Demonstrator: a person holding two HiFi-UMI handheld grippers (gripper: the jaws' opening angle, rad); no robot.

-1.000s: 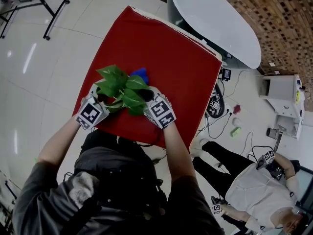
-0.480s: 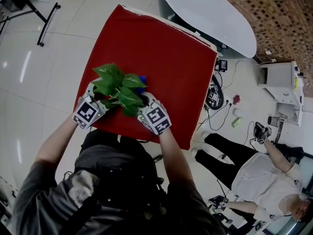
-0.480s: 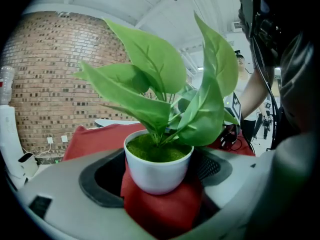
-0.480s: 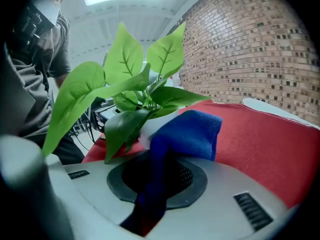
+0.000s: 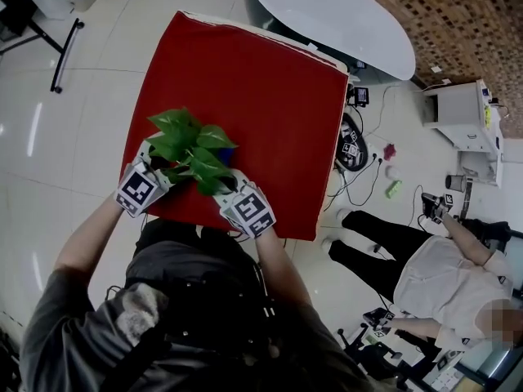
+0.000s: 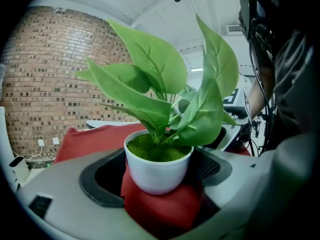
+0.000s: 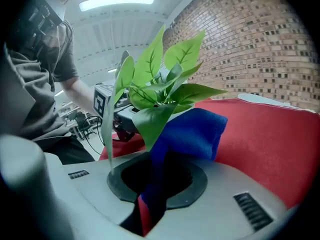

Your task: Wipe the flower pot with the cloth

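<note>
Steadying the pot [image 6: 158, 170] is the left gripper's [image 6: 158, 186] job: at the lower centre of its view the two jaws are closed partway onto the white wall from either side, so the pot stands upright and cannot turn or slide while it is rubbed. The right gripper [image 7: 149, 210] has its jaws pinched nearly together on a tail of the blue cloth [image 7: 192, 133]. The rest bunches out ahead of the jaws at the centre of that view, which gives me a soft pad to press with rather than bare jaw. In the head view both grippers meet at the lower left of the frame, near the close edge of the red table [image 5: 270, 96], with the leaves [image 5: 189, 149] spread over them. The leaves hide pot and cloth from above, so I rely on the gripper views. From the right one the pot sits behind cloth and foliage, and I cannot tell whether the cloth touches it. My judgement is that the wipe is meant for the side facing away from the left camera. The risk I watch is pressing too hard and tipping the plant out of the left grip.
</note>
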